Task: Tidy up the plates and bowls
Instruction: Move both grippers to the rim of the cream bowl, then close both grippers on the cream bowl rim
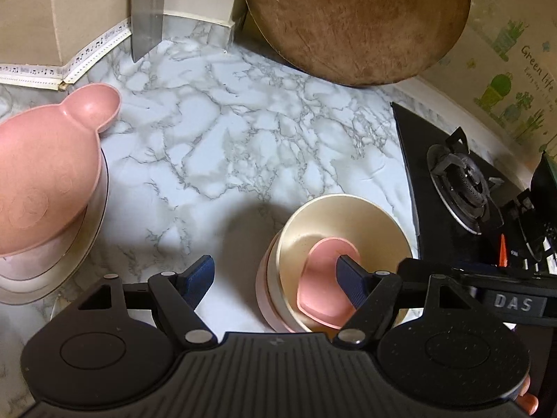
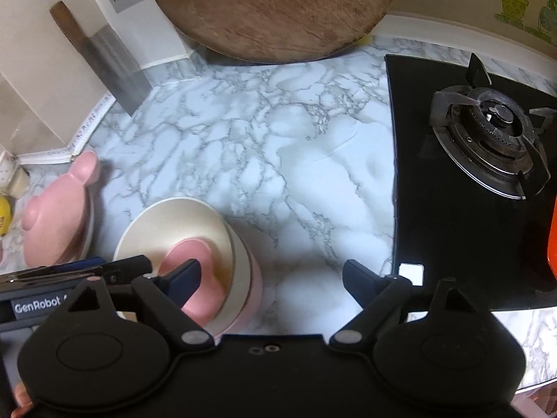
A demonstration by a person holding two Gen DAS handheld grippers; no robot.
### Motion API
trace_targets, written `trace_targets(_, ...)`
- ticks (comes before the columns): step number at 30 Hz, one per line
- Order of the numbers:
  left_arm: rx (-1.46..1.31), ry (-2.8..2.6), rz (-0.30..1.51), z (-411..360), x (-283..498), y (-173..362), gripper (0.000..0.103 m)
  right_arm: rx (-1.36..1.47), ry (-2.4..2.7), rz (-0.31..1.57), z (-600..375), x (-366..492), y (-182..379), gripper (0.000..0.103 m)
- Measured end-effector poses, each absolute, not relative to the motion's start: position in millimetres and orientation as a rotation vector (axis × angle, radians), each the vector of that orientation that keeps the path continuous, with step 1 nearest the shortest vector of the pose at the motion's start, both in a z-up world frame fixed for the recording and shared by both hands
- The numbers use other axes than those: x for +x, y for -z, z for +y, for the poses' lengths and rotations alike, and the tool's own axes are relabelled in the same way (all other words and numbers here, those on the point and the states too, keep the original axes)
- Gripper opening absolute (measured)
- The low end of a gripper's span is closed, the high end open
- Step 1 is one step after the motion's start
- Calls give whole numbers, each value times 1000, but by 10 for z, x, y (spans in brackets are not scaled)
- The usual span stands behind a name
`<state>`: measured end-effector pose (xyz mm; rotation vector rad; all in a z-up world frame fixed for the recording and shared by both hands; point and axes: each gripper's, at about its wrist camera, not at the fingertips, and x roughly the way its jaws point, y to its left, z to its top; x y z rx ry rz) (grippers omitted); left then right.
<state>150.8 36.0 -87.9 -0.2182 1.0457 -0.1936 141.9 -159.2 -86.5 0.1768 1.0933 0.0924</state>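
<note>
A cream bowl (image 1: pixel 348 216) tops a nested stack of bowls on the marble counter, with a pink bowl (image 2: pixel 256 285) at the bottom. A pink heart-shaped dish (image 1: pixel 320 278) lies inside the cream bowl. My left gripper (image 1: pixel 275 278) is open and straddles the stack's left wall, one finger (image 1: pixel 351 280) over the heart dish. My right gripper (image 2: pixel 273 278) is open and straddles the cream bowl's (image 2: pixel 181 219) right wall, one finger (image 2: pixel 184 278) over the heart dish (image 2: pixel 198 254). No pad presses on the bowl. A pink bear-shaped plate (image 1: pixel 45 181) rests on white plates (image 1: pixel 94 230) at the left.
A round wooden cutting board (image 1: pixel 358 17) leans on the back wall, and a cleaver (image 2: pixel 118 69) stands at the back left. A black gas hob (image 2: pixel 487 132) fills the right side. Bare marble counter (image 1: pixel 222 132) lies between the two stacks.
</note>
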Motion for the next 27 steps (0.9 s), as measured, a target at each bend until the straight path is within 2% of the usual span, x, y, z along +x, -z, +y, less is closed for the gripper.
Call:
trace_targets(2,-195,177,1053,345,1530,902,77,152,-76,1103,-1562,1448,905,80)
trace_targets(9,-165,129,1061,360,1585,932,76,100,-90,1115,-1479,1506,953,75)
trace_targets(12,-148,120,1061,349,1585,936,74,100,-102,1130,-1456,1527,986,68)
trace_targets(14,-141,124,1069,328,1589,949,65,113,-117,1145,-1454,1538,1011,60)
trace_targets(17,-140,125,1075,313,1582,966,62,119,-129,1145,-1442,1544,1021,55)
trace_targets(21,-156,141,1091,282,1574,1001,44,120,-146,1159,-1436,1557,1027,45)
trace_targets(23,-166,149,1090,259,1577,996,39,122,-159,1173,-1432,1567,1043,38)
trace_targets(27,-182,158,1093,228,1585,993,32,123,-168,1188,-1411,1584,1051,37)
